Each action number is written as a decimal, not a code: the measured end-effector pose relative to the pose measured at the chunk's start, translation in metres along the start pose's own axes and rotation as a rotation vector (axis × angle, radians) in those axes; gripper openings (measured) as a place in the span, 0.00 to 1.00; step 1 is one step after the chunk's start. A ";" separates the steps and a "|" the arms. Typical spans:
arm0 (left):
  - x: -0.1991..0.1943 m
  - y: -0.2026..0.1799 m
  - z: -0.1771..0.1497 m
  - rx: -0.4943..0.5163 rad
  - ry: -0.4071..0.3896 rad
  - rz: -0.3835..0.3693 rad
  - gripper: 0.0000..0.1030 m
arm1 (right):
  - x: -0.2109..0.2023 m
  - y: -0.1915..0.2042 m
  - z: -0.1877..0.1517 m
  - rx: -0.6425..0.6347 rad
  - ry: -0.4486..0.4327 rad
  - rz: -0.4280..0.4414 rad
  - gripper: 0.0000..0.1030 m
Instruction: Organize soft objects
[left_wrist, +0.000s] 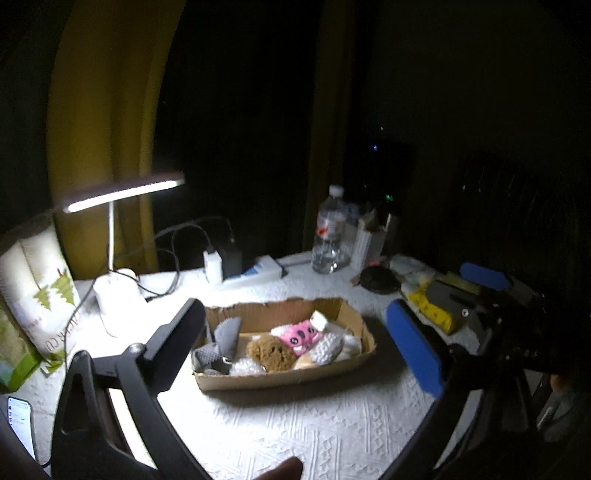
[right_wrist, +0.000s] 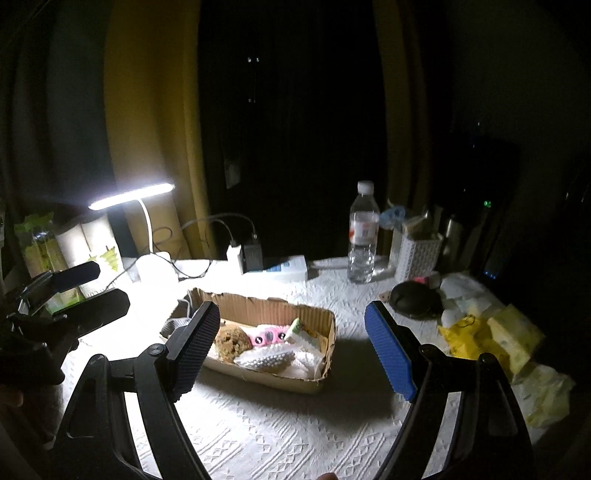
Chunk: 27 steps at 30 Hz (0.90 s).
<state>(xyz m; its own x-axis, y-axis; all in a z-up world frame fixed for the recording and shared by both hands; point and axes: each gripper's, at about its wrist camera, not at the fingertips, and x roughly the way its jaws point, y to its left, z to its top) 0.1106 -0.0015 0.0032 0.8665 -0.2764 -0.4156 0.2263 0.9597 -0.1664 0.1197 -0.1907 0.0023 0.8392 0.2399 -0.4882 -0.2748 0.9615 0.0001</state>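
Nearest to us, the left gripper (left_wrist: 295, 347) and the right gripper (right_wrist: 291, 349) both hover with jaws spread wide and hold nothing. Just beyond them, on the white textured worktop (left_wrist: 295, 424), lies the shallow cardboard tray (right_wrist: 317, 384), framed between each pair of jaws yet apart from them. Inside it we see the soft things packed together: a brown sponge (left_wrist: 269, 350), a pink plush toy (left_wrist: 300, 336), a white bumpy ball (right_wrist: 266, 359) and grey knit pieces (left_wrist: 226, 334). Farther back stand a lit desk lamp (right_wrist: 131, 194) and a water bottle (right_wrist: 364, 232).
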 end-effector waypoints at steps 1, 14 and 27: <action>-0.006 0.000 0.003 -0.004 -0.013 0.002 0.98 | -0.006 0.002 0.003 -0.001 -0.009 -0.001 0.81; -0.038 -0.018 0.024 0.048 -0.083 0.007 0.98 | -0.057 0.012 0.026 -0.031 -0.118 -0.035 0.81; -0.035 -0.024 0.026 0.065 -0.087 0.009 0.98 | -0.055 0.008 0.027 -0.021 -0.119 -0.039 0.81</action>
<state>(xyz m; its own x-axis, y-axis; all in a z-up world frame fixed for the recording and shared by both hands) 0.0868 -0.0132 0.0445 0.9033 -0.2649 -0.3374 0.2442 0.9642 -0.1030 0.0836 -0.1928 0.0525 0.8988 0.2174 -0.3808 -0.2495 0.9677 -0.0364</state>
